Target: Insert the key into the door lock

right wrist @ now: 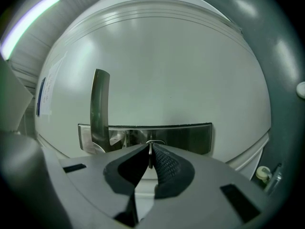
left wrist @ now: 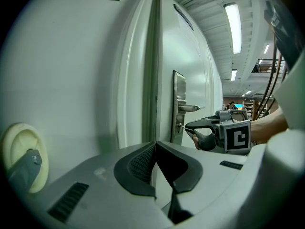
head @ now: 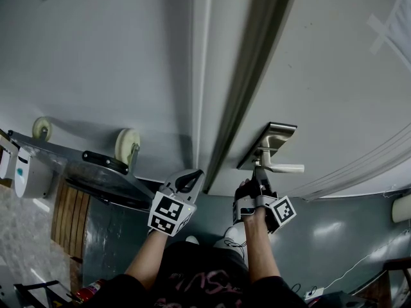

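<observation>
A steel lock plate with a lever handle sits on the pale door. My right gripper is shut on a small metal key. The key's tip rests at the round keyhole in the lock plate, beside the handle; how deep it sits I cannot tell. The left gripper view shows the key touching the plate under the handle. My left gripper hangs shut and empty by the door's edge, left of the right gripper.
A cart with cream wheels and a black handle stands close on the left by the wall; one wheel shows in the left gripper view. A taped paper hangs on the door. A cable lies on the floor.
</observation>
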### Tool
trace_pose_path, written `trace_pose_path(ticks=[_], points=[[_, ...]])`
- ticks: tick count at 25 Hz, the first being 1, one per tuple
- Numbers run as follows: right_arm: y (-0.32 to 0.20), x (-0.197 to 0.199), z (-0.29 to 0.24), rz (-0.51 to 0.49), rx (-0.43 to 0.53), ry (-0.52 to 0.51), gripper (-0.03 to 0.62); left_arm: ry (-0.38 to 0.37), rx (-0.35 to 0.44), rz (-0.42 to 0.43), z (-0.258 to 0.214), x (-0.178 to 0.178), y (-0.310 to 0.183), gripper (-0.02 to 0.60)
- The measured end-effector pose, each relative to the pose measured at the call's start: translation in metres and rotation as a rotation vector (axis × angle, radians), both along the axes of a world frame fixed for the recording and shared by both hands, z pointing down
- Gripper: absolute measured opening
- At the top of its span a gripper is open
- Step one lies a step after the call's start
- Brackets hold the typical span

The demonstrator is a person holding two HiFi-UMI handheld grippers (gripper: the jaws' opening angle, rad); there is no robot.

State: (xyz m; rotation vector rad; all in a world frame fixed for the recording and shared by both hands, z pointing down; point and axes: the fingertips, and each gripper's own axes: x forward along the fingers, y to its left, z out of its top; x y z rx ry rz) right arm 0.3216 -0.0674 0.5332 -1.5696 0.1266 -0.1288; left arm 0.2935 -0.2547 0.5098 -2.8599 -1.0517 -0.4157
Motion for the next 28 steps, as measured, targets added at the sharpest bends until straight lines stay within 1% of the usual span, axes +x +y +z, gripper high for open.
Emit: trace_pose_path(ticks=[10,17,23,28], points=[[0.0,0.001,0.0,-0.022,-0.022,0.005,0.08,0.003,0.003,-0.007,-0.001,0.001,0.001,0.012],[-0.001,0.0,0.0,-0.033,-0.019,0.005,0.08,0.004,0.007,-0.009,-0.004,-0.003,0.003,0.014],[-0.003,-0.003,-0.004,-0.063,-0.056,0.022,0.081,0.006,0.005,-0.013,-0.005,-0.006,0.004,0.012],[-0.001,-0.009,-0.006,-0.077,-0.089,0.037,0.122,0.008,0.003,-0.004,-0.006,-0.011,0.009,0.012]])
